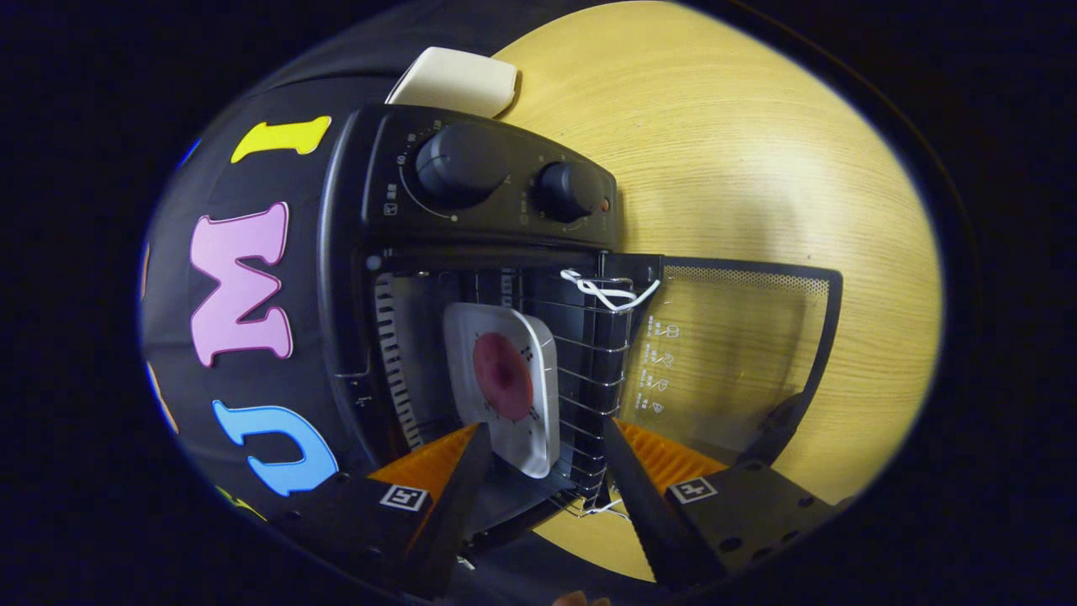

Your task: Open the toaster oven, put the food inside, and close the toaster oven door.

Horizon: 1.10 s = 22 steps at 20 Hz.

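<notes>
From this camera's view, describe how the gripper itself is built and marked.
The gripper has two long fingers that narrow toward their tips, one with a toothed inner edge. Each extends from a flat block with small round holes or screw heads. A square white tag with a black pattern sits on each block, and ribbed panels rise behind the fingers. No cables or sleeve are visible.

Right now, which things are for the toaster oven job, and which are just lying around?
For the job:
black toaster oven
its open glass door
white square plate on the wire rack
round red food
gripper, fingers open, plate's near edge between them

Just lying about:
second white plate, behind the oven
wooden table
</notes>
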Motion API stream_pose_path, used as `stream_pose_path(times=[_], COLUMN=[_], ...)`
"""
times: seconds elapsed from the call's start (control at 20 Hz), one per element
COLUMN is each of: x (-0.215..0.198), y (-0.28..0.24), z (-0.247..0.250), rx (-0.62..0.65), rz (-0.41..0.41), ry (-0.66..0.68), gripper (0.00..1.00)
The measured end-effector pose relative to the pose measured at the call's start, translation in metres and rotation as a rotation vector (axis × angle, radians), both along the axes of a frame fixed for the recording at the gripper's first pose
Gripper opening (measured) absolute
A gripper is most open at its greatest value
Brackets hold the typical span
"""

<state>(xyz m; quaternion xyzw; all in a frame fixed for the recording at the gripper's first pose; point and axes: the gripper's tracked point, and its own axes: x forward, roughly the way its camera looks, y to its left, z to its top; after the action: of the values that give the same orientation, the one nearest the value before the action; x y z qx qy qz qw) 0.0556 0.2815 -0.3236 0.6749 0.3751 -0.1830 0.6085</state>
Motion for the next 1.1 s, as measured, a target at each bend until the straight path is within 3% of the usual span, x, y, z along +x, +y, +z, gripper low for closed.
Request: stream_pose_path(times=[0.2, 0.45, 0.8, 1.1], x=[-0.023, -0.063, -0.123, -0.168], y=[-0.01, -0.012, -0.014, -0.009], z=[0.027, 0.055, 0.057, 0.022], rx=[-0.039, -0.071, -0.557, -0.719], rz=[0.117, 0.357, 0.881, 1.133], ry=[-0.079, -0.174, -0.325, -0.292], gripper=[0.88, 0.97, 0.97, 0.99])
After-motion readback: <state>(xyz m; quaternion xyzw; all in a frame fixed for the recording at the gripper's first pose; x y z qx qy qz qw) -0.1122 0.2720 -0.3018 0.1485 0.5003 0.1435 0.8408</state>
